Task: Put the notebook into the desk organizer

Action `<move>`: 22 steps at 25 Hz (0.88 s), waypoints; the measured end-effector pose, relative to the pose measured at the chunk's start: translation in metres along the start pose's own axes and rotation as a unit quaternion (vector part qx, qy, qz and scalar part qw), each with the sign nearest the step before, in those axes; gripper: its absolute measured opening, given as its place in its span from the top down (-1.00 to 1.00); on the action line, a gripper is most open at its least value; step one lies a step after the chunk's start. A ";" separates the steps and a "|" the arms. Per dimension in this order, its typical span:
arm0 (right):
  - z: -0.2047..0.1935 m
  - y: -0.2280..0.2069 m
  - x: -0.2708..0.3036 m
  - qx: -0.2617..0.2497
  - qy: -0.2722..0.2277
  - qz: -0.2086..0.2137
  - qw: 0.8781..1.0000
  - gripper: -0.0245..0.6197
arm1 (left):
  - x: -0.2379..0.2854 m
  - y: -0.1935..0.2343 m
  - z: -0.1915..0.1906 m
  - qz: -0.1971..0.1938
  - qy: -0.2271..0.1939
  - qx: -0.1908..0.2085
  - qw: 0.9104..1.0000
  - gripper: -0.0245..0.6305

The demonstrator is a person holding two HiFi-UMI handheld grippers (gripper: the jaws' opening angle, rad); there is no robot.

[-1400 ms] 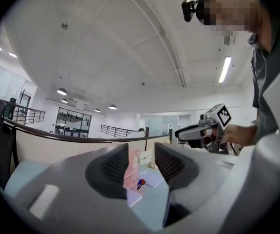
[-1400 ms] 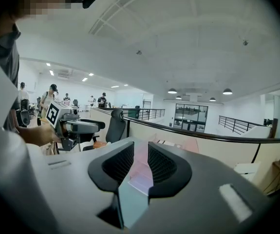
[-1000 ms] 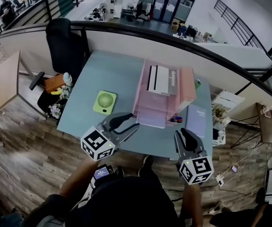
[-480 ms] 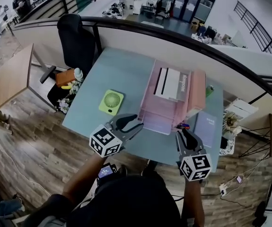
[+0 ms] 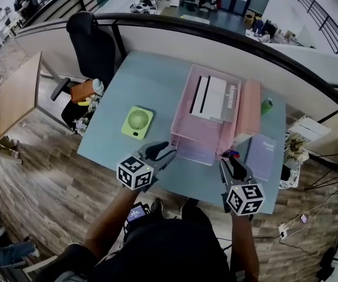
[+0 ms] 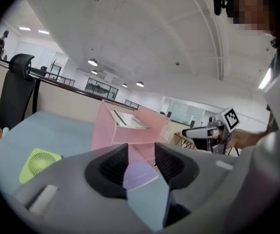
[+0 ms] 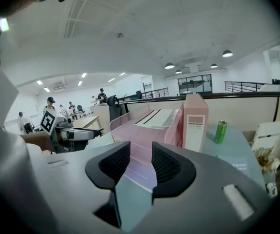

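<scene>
The purple-grey notebook (image 5: pixel 263 148) lies flat on the light blue table (image 5: pixel 133 87), just right of the pink desk organizer (image 5: pixel 207 128). Both grippers hover over the table's near edge. My left gripper (image 5: pixel 167 153) is open and empty, pointing at the organizer's (image 6: pixel 125 126) front left corner. My right gripper (image 5: pixel 231 162) sits in front of the organizer's (image 7: pixel 144 126) right corner, with the notebook a little ahead and to its right. Its jaws are opening, with nothing between them.
White papers (image 5: pixel 211 97) lie in the organizer's top tray. A tall pink box (image 5: pixel 249 110) stands against its right side, with a green can (image 5: pixel 266 106) behind. A green fan (image 5: pixel 137 122) lies on the left. Small pens (image 5: pixel 232 153) lie by the organizer's front. A black chair (image 5: pixel 92 40) stands beyond.
The head view has shifted, so the table sits a bit higher and more to the right. Both grippers stay at the near edge. The right jaws have parted slightly.
</scene>
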State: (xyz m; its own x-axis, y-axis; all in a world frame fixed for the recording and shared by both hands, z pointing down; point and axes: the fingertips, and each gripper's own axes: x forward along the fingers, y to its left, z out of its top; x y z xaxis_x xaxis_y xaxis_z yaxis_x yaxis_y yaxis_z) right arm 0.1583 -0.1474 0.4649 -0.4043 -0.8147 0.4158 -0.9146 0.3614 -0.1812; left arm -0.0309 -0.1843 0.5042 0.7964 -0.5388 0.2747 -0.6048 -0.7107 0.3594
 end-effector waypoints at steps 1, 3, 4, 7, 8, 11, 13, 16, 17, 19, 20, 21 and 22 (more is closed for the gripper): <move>-0.005 -0.003 0.003 0.009 0.004 0.001 1.000 0.55 | 0.003 0.004 -0.006 0.003 0.003 -0.011 1.000 0.32; -0.016 -0.009 0.009 0.029 0.012 0.002 1.000 0.54 | 0.009 0.012 -0.018 0.009 0.008 -0.035 0.999 0.32; -0.021 -0.012 0.011 0.040 0.015 0.003 0.999 0.53 | 0.012 0.015 -0.025 0.012 0.012 -0.046 0.999 0.32; -0.037 -0.021 0.020 0.067 0.025 0.002 0.997 0.52 | 0.021 0.027 -0.046 0.022 0.023 -0.075 0.997 0.32; -0.042 -0.024 0.022 0.073 0.029 0.001 0.997 0.51 | 0.024 0.030 -0.053 0.026 0.027 -0.084 0.996 0.32; -0.056 -0.032 0.029 0.089 0.039 -0.004 0.995 0.49 | 0.033 0.040 -0.071 0.037 0.039 -0.106 0.993 0.28; -0.067 -0.037 0.035 0.101 0.046 -0.006 0.994 0.48 | 0.039 0.045 -0.082 0.043 0.045 -0.118 0.991 0.27; -0.084 -0.040 0.045 0.122 0.060 -0.003 0.991 0.47 | 0.047 0.052 -0.096 0.051 0.054 -0.129 0.989 0.25; -0.089 -0.041 0.048 0.131 0.064 -0.002 0.989 0.47 | 0.049 0.054 -0.100 0.052 0.058 -0.133 0.988 0.24; -0.100 -0.044 0.054 0.156 0.072 0.000 0.985 0.45 | 0.054 0.057 -0.107 0.054 0.064 -0.141 0.987 0.23; -0.106 -0.046 0.057 0.170 0.075 0.001 0.983 0.44 | 0.057 0.058 -0.110 0.054 0.066 -0.145 0.986 0.22; -0.112 -0.048 0.061 0.185 0.078 0.003 0.980 0.43 | 0.059 0.060 -0.114 0.054 0.068 -0.148 0.985 0.20; -0.117 -0.051 0.064 0.200 0.079 0.006 0.977 0.43 | 0.061 0.061 -0.117 0.056 0.070 -0.151 0.984 0.18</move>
State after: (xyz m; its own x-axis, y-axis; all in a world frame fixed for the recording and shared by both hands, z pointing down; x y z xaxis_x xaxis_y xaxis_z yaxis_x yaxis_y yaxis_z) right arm 0.1789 -0.1650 0.6053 -0.4377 -0.7197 0.5389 -0.8510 0.1380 -0.5068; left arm -0.0197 -0.2076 0.6472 0.7301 -0.5225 0.4404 -0.6779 -0.4725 0.5633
